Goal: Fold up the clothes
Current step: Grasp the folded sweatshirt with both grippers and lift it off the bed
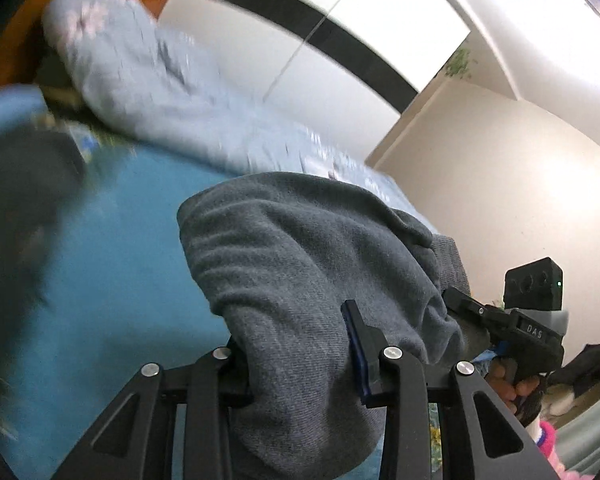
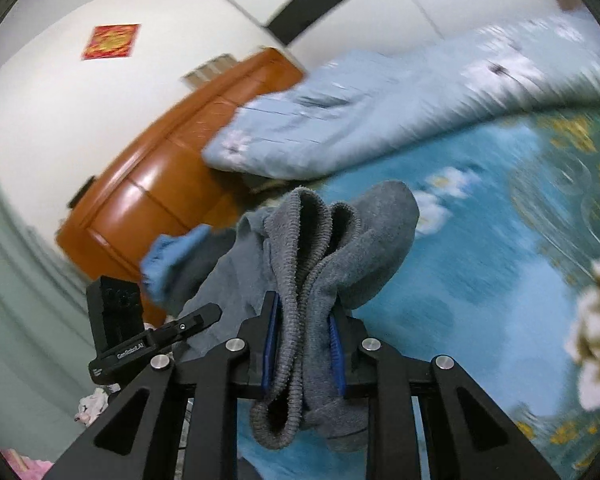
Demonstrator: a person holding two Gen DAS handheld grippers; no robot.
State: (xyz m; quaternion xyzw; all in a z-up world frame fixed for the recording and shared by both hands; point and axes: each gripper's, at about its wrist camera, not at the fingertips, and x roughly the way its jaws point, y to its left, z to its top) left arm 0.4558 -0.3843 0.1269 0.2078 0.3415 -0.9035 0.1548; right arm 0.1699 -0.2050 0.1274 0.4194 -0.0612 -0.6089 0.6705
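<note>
A grey knit garment (image 1: 300,264) hangs bunched between both grippers above the blue bedsheet (image 1: 132,248). My left gripper (image 1: 296,356) is shut on one thick fold of it. My right gripper (image 2: 304,344) is shut on its ribbed hem (image 2: 300,280), which loops up above the fingers and droops below them. The right gripper also shows in the left wrist view (image 1: 512,328) at the garment's far side, and the left gripper shows in the right wrist view (image 2: 196,320). Both views are blurred by motion.
A light blue quilt (image 2: 380,112) lies piled along the far side of the bed. An orange wooden headboard (image 2: 160,184) stands behind it. A dark garment (image 1: 20,208) lies at the left on the flowered sheet (image 2: 520,240). White walls surround the bed.
</note>
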